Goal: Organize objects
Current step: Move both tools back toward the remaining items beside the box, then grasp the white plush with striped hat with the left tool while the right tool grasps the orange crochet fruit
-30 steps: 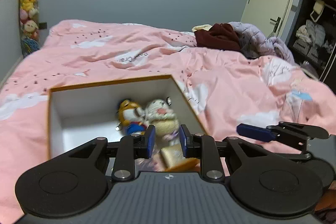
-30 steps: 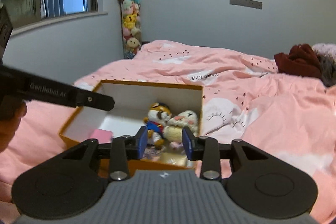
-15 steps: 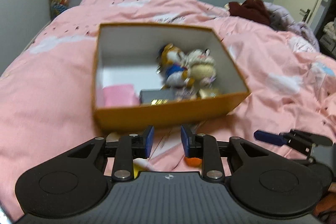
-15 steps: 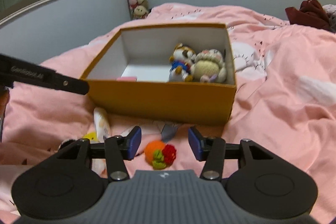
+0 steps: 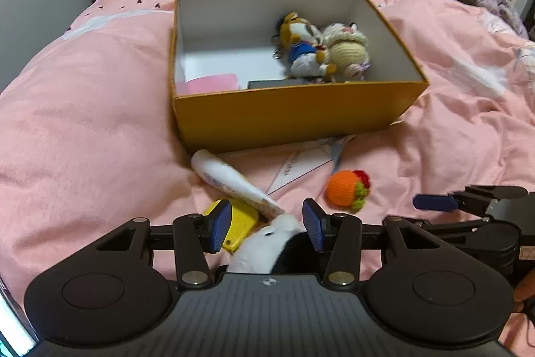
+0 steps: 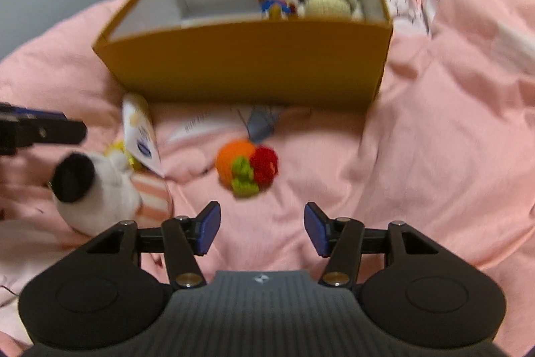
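On the pink quilted bed (image 5: 83, 122), going from the left, the left gripper (image 5: 265, 225) hangs low over a white plush toy with a black patch (image 5: 267, 243). Its jaws have just been opening and stand apart around the toy's top, not pressing on it. Under and beside the toy lie a flat yellow item (image 5: 239, 223) and a white squeeze tube (image 5: 230, 179), the tube's cap end close to the near left corner of the orange cardboard box (image 5: 291, 119). Inside the box, already put away, are a pink flat pack (image 5: 212, 81), a dark flat thing (too little shows to name it), a small tiger plush in a blue top (image 5: 301, 46) and a cream crocheted doll (image 5: 347, 51). Before the box's near wall lies a clear flat sleeve with print (image 5: 301, 163), and right of it an orange crocheted fruit with red and green trim (image 6: 245, 166). The right gripper (image 6: 260, 231) points at that fruit with jaws that have just been opening, nothing between them. By my reckoning the job is about half done: four loose things and the sleeve remain outside.
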Available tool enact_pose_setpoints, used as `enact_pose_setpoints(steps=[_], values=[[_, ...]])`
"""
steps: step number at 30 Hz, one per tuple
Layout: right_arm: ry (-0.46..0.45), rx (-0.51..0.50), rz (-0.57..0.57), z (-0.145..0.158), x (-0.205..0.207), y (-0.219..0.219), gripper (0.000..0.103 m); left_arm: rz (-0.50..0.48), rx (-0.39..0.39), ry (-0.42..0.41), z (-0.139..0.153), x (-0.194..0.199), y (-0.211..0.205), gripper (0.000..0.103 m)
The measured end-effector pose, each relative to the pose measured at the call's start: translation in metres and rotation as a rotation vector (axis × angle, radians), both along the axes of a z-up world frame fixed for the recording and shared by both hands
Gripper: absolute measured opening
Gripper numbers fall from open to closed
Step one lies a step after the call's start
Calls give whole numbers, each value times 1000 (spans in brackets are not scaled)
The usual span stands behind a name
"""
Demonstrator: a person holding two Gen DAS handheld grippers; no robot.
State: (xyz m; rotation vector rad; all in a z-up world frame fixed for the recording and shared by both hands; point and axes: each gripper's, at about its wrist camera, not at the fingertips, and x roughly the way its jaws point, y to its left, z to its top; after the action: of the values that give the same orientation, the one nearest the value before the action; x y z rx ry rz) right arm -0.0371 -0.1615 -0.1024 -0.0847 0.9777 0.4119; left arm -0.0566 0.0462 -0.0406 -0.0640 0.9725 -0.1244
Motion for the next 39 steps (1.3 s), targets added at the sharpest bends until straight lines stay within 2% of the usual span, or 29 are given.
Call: enact_pose_setpoints(steps=[5,11,13,17,24,31,36,39], values=[[103,-50,-13,-21,5,2,58,8,18,27,-3,2,2,57],[56,38,16,-10,-2,-2,58,12,8,55,-16,-4,4,61],[38,59,32,-4,-4,0,58,29,-17,54,-21,-5,8,67],[8,93,79,4,-4,8,58,53,-59,63,-25,0,15,68],[33,79,91,2,-1,14,58,-35,-51,102,-19,2,-1,68],[51,77,78,-1,1,11,58,-190,73,212,-24,7,-40,68],[78,71,65,-4,4,10,58,-299,194,215,-26,-7,-60,68],[86,70,58,-6,5,8,58,-313,226,229,-32,-12,-64,71]])
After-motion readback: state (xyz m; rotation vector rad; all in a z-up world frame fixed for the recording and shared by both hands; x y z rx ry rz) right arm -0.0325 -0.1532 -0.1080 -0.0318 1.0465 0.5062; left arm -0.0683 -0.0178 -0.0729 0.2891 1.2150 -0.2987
